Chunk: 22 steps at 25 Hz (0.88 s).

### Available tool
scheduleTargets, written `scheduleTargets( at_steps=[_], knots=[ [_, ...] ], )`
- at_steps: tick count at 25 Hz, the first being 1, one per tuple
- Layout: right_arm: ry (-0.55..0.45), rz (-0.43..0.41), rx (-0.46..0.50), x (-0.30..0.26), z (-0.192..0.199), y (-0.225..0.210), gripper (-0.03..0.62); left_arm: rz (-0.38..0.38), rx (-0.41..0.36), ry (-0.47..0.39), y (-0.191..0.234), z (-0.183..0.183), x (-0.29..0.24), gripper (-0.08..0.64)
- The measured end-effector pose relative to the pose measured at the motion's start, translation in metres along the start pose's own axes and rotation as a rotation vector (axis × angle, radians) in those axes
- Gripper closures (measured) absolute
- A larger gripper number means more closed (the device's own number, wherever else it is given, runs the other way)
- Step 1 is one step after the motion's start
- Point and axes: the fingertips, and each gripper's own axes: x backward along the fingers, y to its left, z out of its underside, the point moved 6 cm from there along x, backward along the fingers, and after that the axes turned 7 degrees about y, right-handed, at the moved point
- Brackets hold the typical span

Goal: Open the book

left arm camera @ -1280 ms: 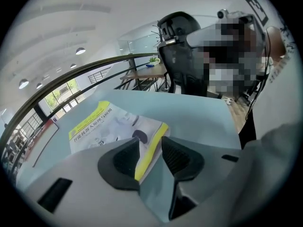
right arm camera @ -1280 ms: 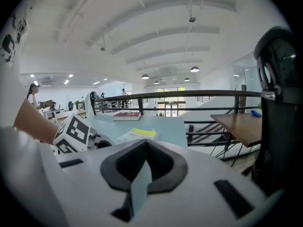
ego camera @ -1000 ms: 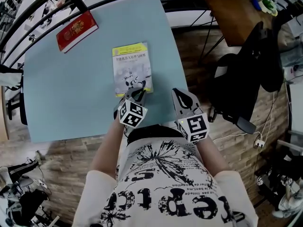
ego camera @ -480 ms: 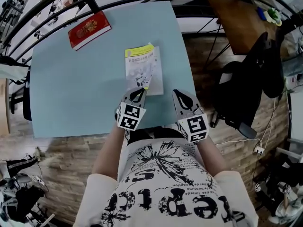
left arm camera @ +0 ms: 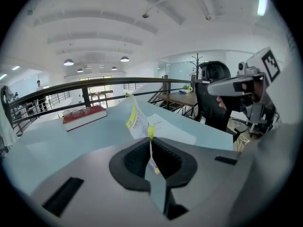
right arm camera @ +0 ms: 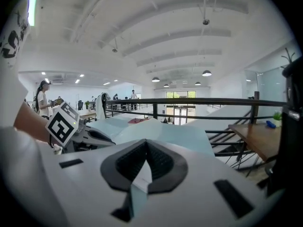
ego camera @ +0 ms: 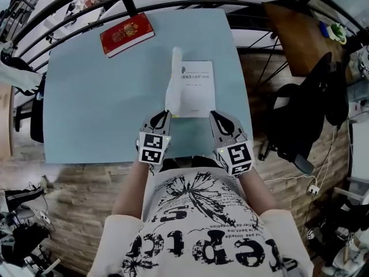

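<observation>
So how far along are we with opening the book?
The book's cover is lifted off the white first page and stands about upright. The left gripper is clamped on its near edge. Left to do: fold it over to lie flat on the blue table.

Your left tool (ego camera: 164, 115) has closed: 1 second ago its jaws stood apart at the near edge of the closed book (ego camera: 193, 105). Now they pinch the near corner of the yellow cover (ego camera: 173, 79). You have lifted that cover off the pages, from flat, through half raised, to standing on edge along the spine. The white first page (ego camera: 197, 85) lies bare where the cover picture showed. Your right tool (ego camera: 215, 116), earlier well to the right of the book, now has its tip at the page's near right corner.
</observation>
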Motion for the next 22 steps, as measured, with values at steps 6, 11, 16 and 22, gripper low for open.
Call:
scheduleTargets(
  at_steps=[6, 11, 16, 22],
  knots=[
    [0.0, -0.006, 0.005, -0.016, -0.012, 0.029, 0.581, -0.044, 0.073, 0.03, 0.038, 0.025, 0.021, 0.528],
    [0.016, -0.002, 0.007, -0.028, -0.016, 0.047, 0.581, -0.088, 0.103, 0.086, 0.068, 0.045, 0.024, 0.522],
    [0.029, 0.013, 0.0, -0.034, -0.012, 0.06, 0.581, -0.097, 0.089, 0.153, 0.087, 0.079, 0.01, 0.509],
    [0.067, 0.046, -0.017, -0.04, 0.0, 0.067, 0.581, -0.067, 0.129, 0.255, 0.099, 0.11, -0.012, 0.492]
  ],
)
